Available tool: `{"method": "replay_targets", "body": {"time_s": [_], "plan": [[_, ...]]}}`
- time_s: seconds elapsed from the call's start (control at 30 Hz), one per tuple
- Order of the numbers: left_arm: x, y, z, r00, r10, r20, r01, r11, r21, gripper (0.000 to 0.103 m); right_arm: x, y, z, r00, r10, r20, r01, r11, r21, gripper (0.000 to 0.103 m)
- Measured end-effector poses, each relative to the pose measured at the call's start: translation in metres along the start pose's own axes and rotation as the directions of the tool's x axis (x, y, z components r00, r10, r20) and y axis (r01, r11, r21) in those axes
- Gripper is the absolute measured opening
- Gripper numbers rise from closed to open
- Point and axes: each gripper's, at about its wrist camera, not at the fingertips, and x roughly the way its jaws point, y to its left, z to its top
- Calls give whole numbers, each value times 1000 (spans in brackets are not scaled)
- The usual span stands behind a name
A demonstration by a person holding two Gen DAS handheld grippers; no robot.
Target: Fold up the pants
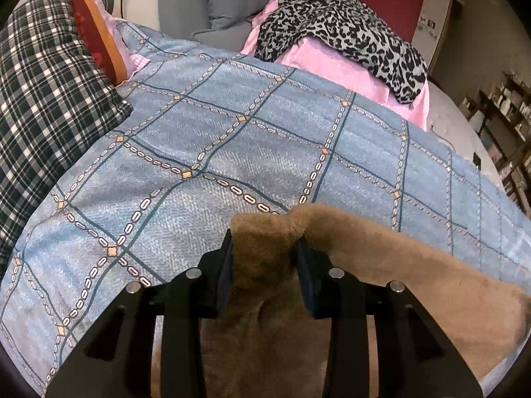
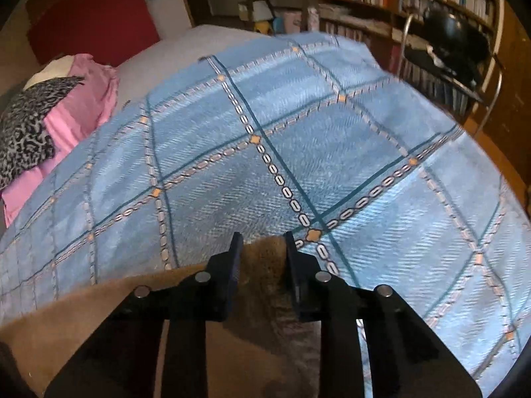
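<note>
On the bed point(image 1: 232, 152), both jaws pinched the brown pants point(image 1: 381, 265) at six o'clock; the left gripper point(image 1: 264, 248) and right gripper point(image 2: 262, 245) should lift evenly together.

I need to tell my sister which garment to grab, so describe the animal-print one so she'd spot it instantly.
Start at the bed's blue checked quilt. Beyond its far edge sits a pink bundle, and the leopard-print garment is draped over it. It is the only grey-and-black spotted fabric there; the pillow nearby is plaid.

One pants point(image 1: 381, 298), two pillows (plaid point(image 1: 43, 106), pink point(image 1: 332, 63)), one blue quilt point(image 1: 232, 152).
</note>
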Motion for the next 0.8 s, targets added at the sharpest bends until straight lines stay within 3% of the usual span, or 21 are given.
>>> {"method": "replay_targets", "body": {"time_s": [0.43,0.8], "plan": [[-68,46,-11,987,-144,65,150,982,-113,35,-121,-37,-32,991,62,121,-67,997,36,23],[-137,99,-65,969,-218,113,231,965,-120,34,-216,-84,-114,978,69,199,-81,995,53,23]]}}
